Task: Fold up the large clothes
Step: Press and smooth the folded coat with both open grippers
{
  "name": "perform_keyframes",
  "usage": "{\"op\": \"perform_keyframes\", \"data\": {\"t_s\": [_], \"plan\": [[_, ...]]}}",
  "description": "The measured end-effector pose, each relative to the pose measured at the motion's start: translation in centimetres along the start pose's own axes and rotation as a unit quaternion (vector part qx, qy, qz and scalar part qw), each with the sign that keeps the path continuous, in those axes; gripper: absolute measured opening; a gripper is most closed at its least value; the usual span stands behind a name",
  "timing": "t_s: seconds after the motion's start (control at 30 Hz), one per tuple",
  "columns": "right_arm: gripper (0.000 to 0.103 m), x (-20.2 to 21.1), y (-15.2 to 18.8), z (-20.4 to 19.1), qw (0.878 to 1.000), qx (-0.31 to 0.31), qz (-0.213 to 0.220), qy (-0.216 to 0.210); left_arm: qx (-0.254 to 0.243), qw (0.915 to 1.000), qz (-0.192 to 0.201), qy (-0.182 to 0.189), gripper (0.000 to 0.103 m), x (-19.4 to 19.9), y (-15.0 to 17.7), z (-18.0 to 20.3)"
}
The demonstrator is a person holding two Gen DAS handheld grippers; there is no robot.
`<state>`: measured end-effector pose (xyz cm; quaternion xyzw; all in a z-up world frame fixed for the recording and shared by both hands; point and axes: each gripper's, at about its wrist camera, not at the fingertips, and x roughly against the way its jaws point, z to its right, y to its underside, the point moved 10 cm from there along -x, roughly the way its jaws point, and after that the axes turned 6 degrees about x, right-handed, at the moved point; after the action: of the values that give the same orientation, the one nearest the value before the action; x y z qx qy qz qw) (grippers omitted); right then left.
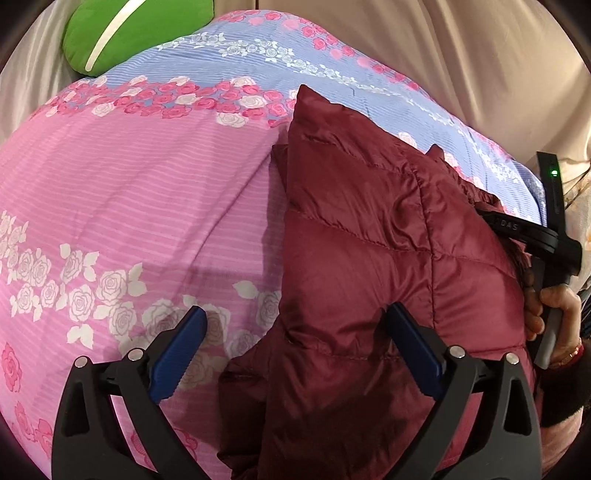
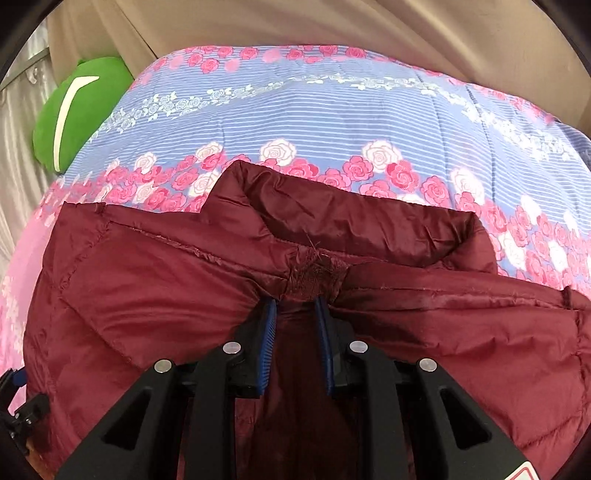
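Observation:
A maroon quilted jacket [image 1: 369,258] lies on a flowered bedspread [image 1: 129,203], folded lengthwise with a corner pointing toward the far end. My left gripper [image 1: 299,332] stands wide open at the jacket's near edge, one blue pad over the maroon fabric and the other over the bedspread, with nothing pinched. In the right wrist view the jacket [image 2: 147,288] spreads across the frame with its collar [image 2: 351,218] on the far side. My right gripper [image 2: 295,306] is shut on a bunch of fabric at the collar seam. A hand [image 1: 554,314] holds that tool at the right edge of the left wrist view.
A green cushion [image 1: 122,33] [image 2: 74,110] rests at the far left corner of the bed. Beige cloth [image 1: 461,55] [image 2: 332,22] hangs behind the bed. Pink striped bedspread lies bare to the left of the jacket, and a blue striped part [image 2: 332,118] lies beyond it.

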<state>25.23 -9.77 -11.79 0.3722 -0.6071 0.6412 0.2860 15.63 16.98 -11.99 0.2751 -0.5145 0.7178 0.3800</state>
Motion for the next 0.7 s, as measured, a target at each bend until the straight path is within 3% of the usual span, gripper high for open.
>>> {"op": "perform_keyframes", "data": {"t_s": [0.13,0.33,0.53,0.7], "plan": [[0.019,3.7,0.4,-0.2,0.999,-0.028,0.030,-0.019,-0.002,0.9999,0.002,-0.017,0.096,-0.3,-0.1,0.1],[0.022,7.7,3.3,-0.9,0.999,-0.022,0.043,-0.008,-0.010,0.9991,0.009,-0.040,0.098,-0.5,-0.2,-0.1],[0.022,6.4,6.4,-1.3,0.999,-0.022,0.020,-0.017,-0.002,0.9991,0.010,-0.040,0.098,-0.7,-0.1,0.2],[0.022,6.5,6.1,-1.0,0.999,-0.027,0.020,-0.030,0.012,0.9995,0.009,-0.029,0.098,0.0,-0.5,0.3]]}}
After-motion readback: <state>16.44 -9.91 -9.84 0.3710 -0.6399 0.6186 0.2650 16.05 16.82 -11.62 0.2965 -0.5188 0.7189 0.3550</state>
